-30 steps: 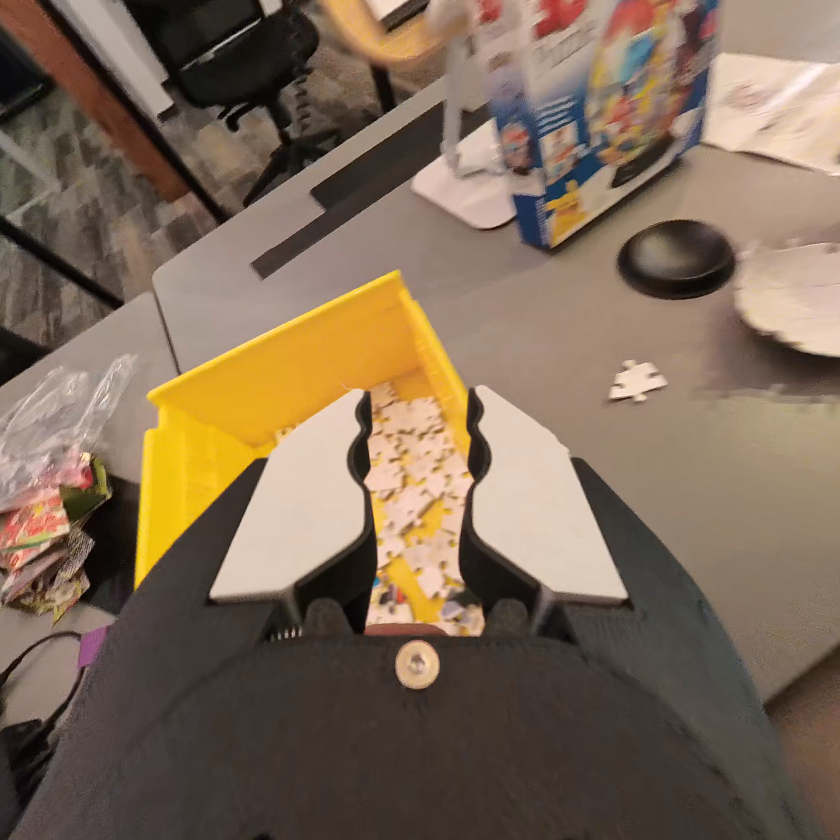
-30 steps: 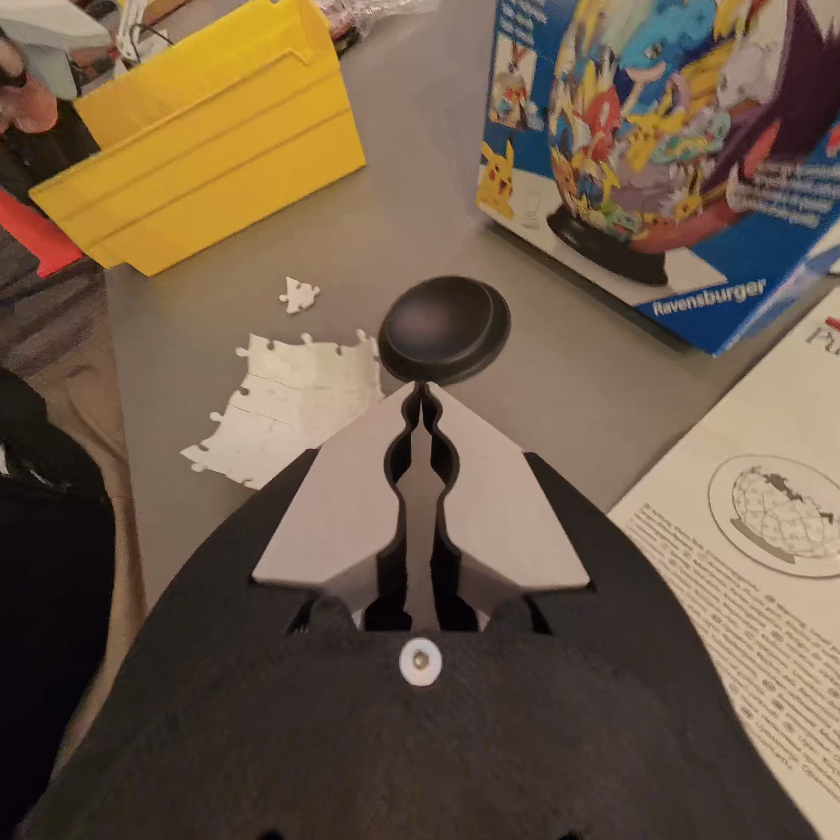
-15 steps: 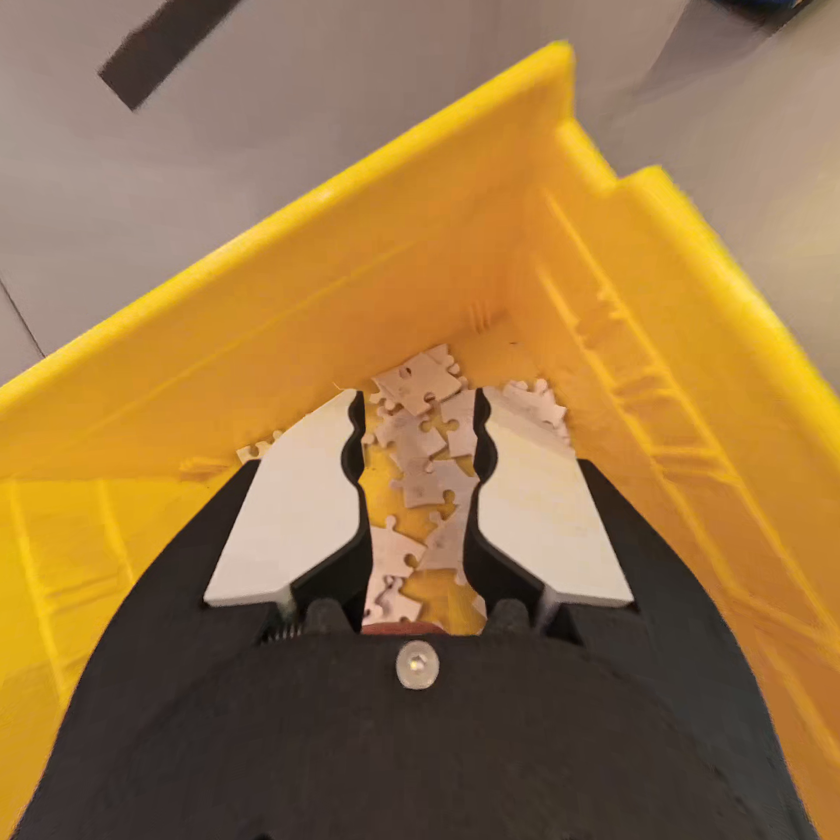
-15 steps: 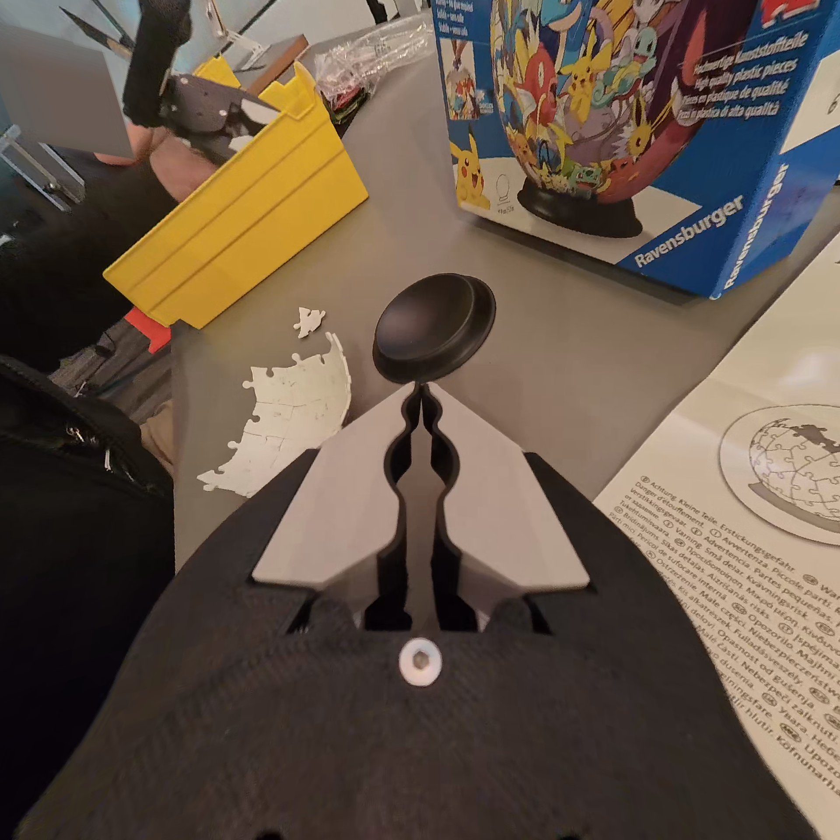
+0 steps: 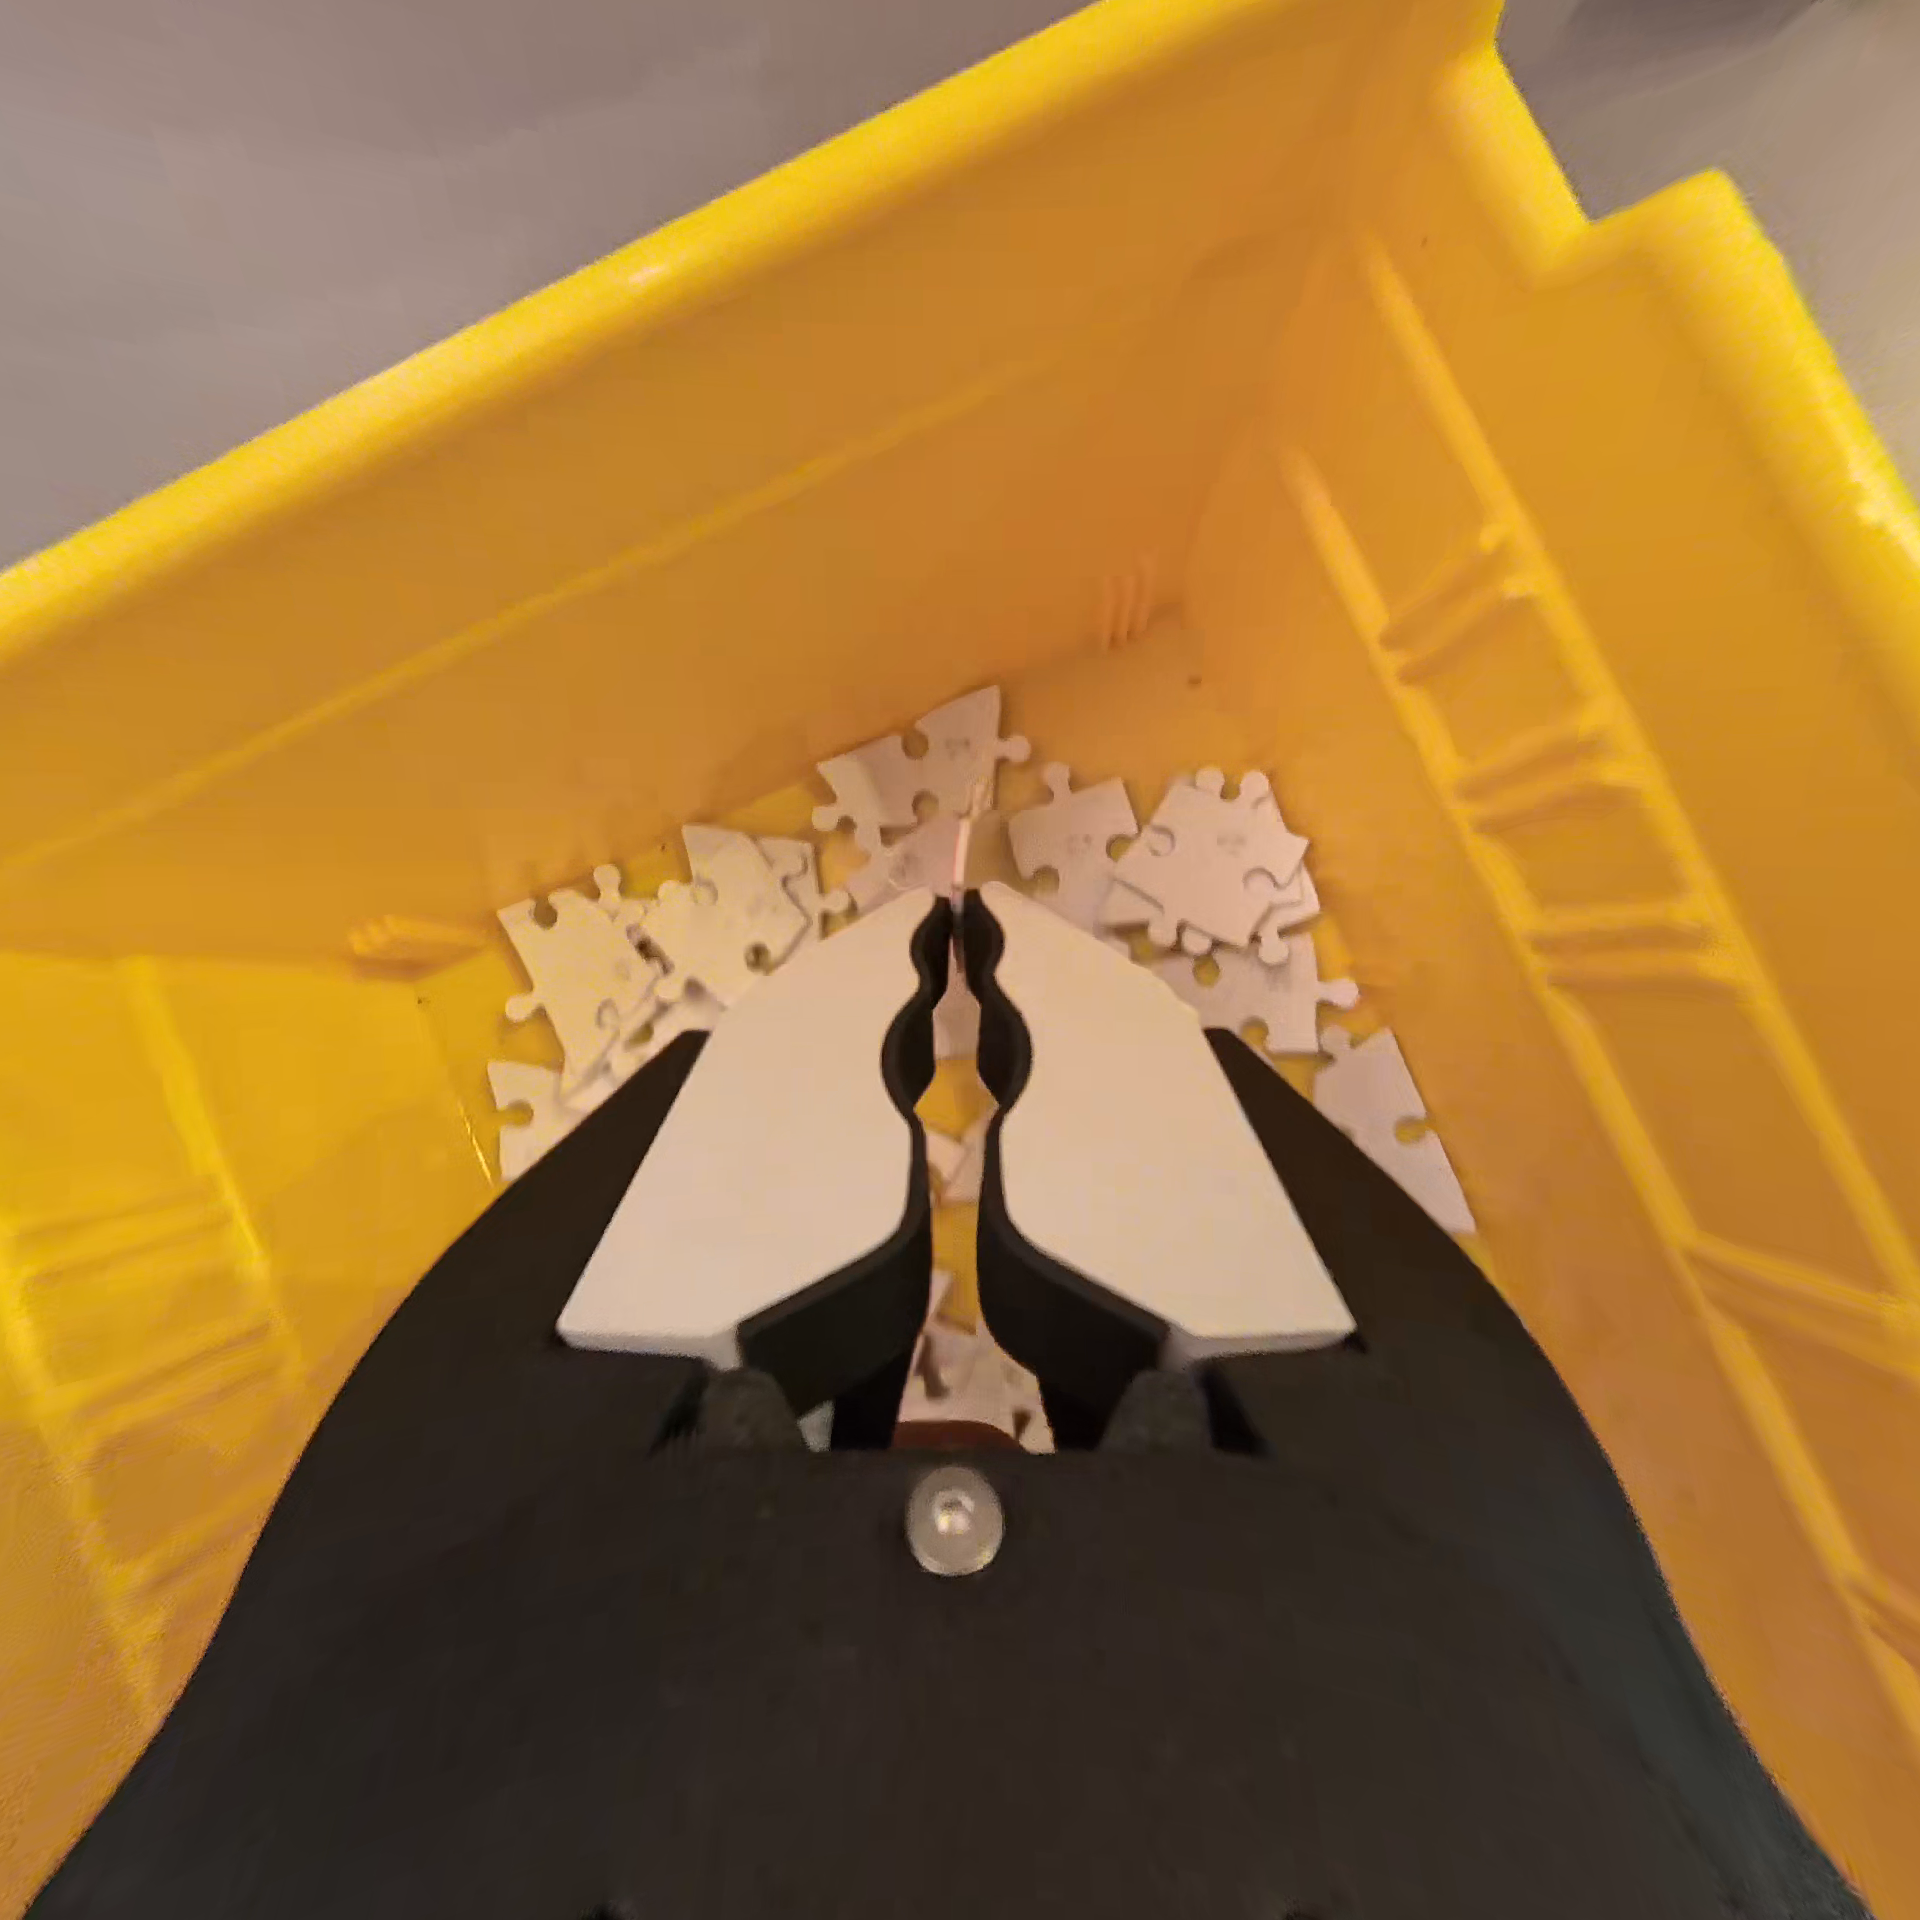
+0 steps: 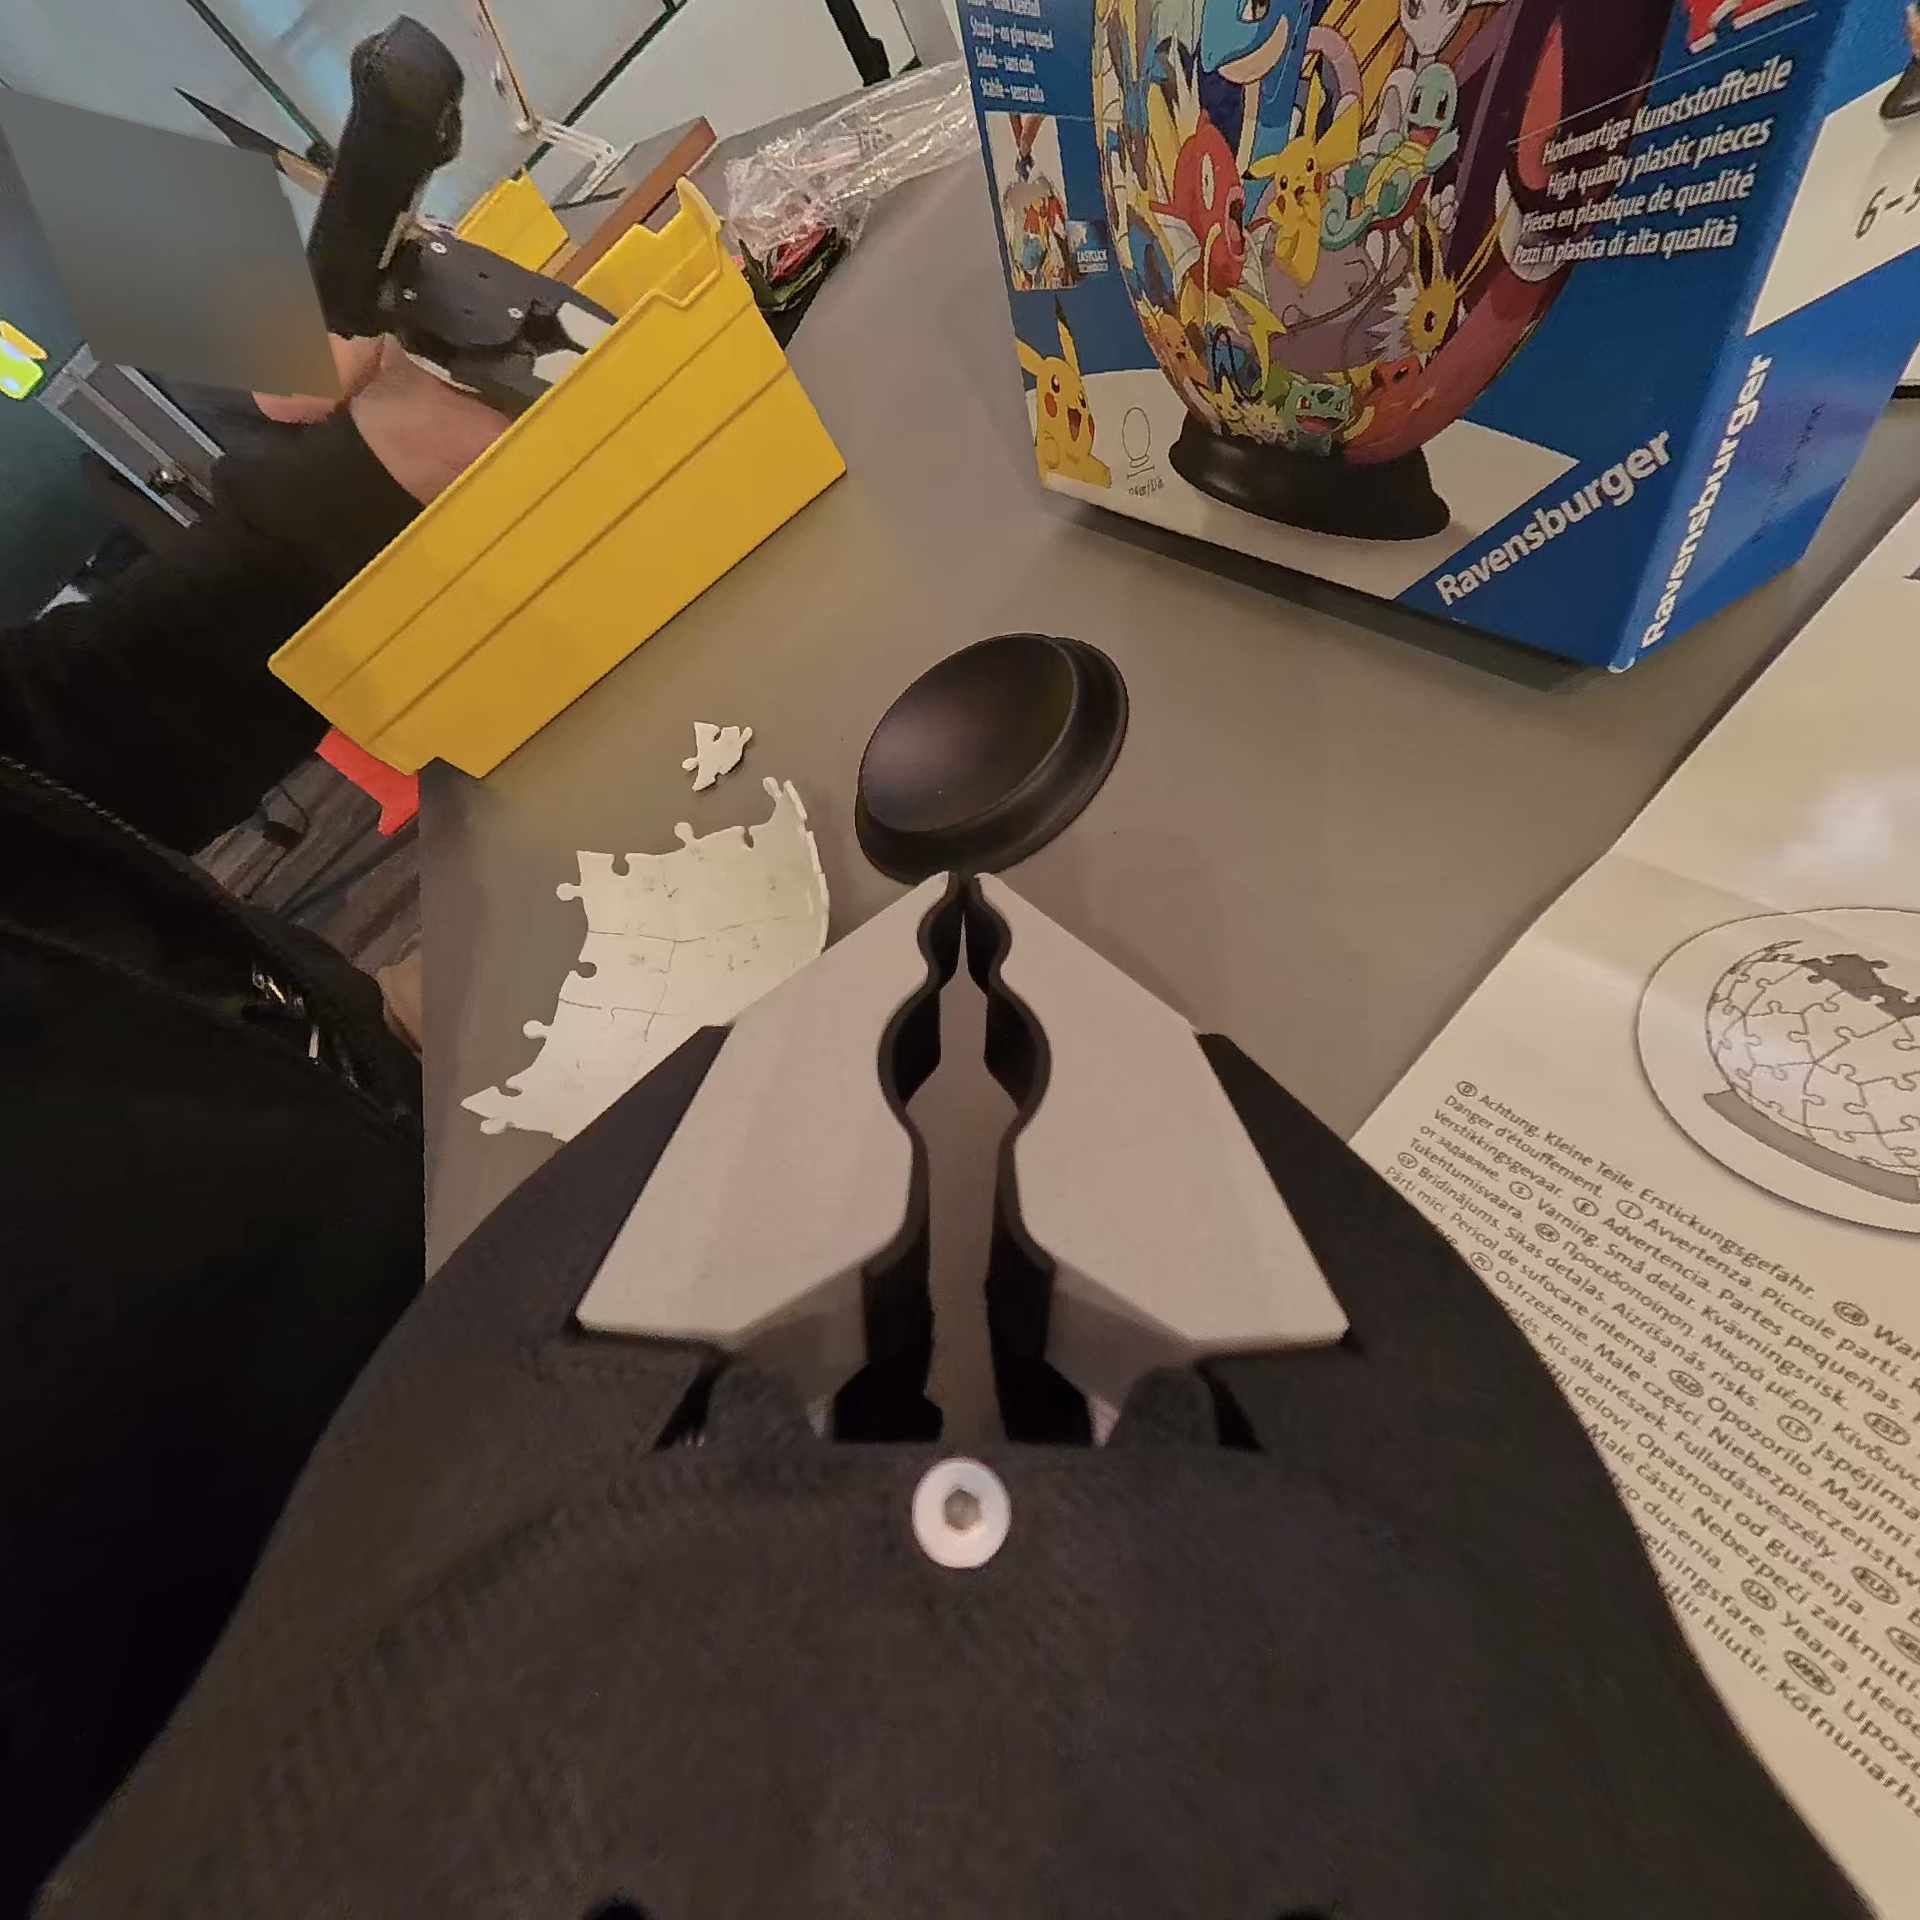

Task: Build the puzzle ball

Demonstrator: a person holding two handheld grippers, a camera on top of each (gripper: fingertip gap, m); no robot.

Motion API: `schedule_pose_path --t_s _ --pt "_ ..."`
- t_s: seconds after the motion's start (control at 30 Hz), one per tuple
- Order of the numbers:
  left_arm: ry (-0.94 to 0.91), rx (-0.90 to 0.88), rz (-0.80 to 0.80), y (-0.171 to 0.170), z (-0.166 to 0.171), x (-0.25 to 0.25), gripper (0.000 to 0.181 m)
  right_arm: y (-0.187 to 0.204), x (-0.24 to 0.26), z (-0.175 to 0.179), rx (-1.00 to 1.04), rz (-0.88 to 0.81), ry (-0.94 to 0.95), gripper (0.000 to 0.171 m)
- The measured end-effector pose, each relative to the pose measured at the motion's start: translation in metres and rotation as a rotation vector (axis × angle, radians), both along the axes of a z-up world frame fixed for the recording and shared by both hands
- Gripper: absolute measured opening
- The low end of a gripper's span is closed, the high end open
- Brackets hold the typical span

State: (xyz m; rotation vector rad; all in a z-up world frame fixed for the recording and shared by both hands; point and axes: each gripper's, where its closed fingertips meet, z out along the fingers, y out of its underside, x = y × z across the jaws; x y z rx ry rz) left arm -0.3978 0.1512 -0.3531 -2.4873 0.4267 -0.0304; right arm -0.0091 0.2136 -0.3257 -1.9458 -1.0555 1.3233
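My left gripper [image 5: 958,902] is deep inside the yellow bin [image 5: 727,416], shut on a thin puzzle piece [image 5: 966,847] held edge-on at its tips. Several loose white pieces [image 5: 1205,862] lie on the bin floor around it. My right gripper [image 6: 962,883] is shut and empty above the grey table, just short of the black round stand [image 6: 987,753]. A curved, joined section of white pieces [image 6: 686,945] lies left of it, with a single piece [image 6: 715,750] beyond. The right wrist view also shows the bin [image 6: 582,530] with the left gripper [image 6: 468,322] reaching in.
A blue puzzle box [image 6: 1455,260] stands at the back right. A printed instruction sheet [image 6: 1714,1143] lies at the right. A person's dark sleeve [image 6: 156,1039] fills the left side by the table edge. Crumpled plastic bags [image 6: 831,166] lie behind the bin. The gap from one gripper's tips to the other's is roughly 40 cm.
My left gripper went from above the bin down into it and closed from open onto a piece. My right gripper stayed shut and drew back slightly.
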Motion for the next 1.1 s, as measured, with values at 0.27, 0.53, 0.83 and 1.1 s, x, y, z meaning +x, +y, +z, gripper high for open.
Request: schedule_pose_path --t_s 0.27,0.53,0.83,1.1 --pt "-0.022 -0.023 0.015 -0.025 0.009 -0.003 0.026 -0.001 -0.001 0.0 -0.004 0.009 -0.001 0.0" --pt "-0.025 -0.046 0.055 0.028 -0.018 -0.001 0.041 -0.002 0.0 0.001 0.001 0.012 0.007 0.0" --pt "-0.054 -0.072 0.03 0.029 -0.022 0.011 0.035 -0.003 0.0 0.004 -0.01 0.022 0.031 0.0" --pt "-0.053 -0.002 0.021 0.03 -0.014 0.015 0.009 -0.003 0.001 0.006 -0.012 0.026 0.047 0.0"
